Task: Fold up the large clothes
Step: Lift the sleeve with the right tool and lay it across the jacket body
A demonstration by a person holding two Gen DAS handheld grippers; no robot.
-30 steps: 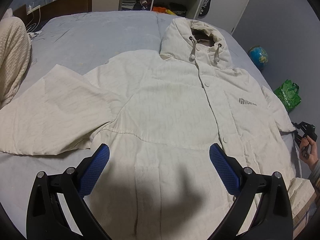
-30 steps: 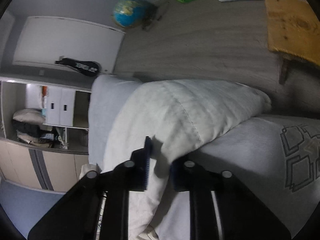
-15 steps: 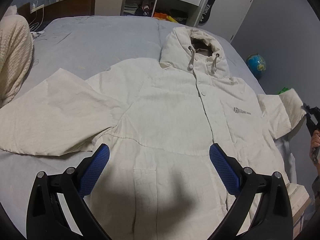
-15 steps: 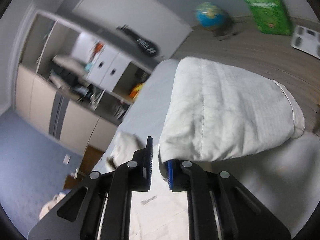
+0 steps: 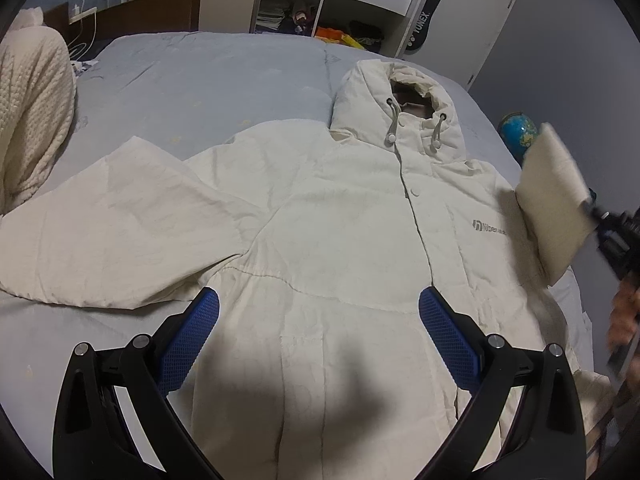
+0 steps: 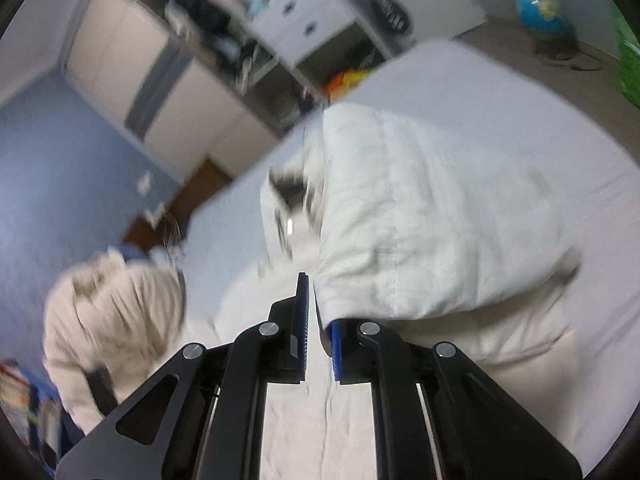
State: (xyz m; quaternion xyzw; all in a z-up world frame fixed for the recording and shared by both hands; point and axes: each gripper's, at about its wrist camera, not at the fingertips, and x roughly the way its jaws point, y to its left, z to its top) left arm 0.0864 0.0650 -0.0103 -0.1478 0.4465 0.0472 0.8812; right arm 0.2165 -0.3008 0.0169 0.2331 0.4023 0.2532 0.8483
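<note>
The left gripper (image 5: pixel 318 320) is hanging over the bottom of the coat (image 5: pixel 320 240) with its jaws wide apart. It is holding nothing, and whether it is touching the cloth is hard to tell. The right gripper (image 6: pixel 318 320) is clenched on the cuff of one sleeve (image 6: pixel 420 220) and is holding it up off the bed (image 5: pixel 200 80). That picture is blurry. In the left view, the lifted sleeve (image 5: pixel 556 200) is hanging at the right edge, with a hand (image 5: pixel 624 312) under it.

The coat is lying flat on the bed, front side up. Its other sleeve (image 5: pixel 100 220) is spread out to the left. A knit blanket (image 5: pixel 28 120) is sitting at the left side of the bed. A globe (image 5: pixel 518 136) is standing on the floor past the right side. Shelves (image 5: pixel 320 8) are standing behind the bed.

The coat is running from near to far, with its hood (image 5: pixel 400 108) pointing at the shelves.
</note>
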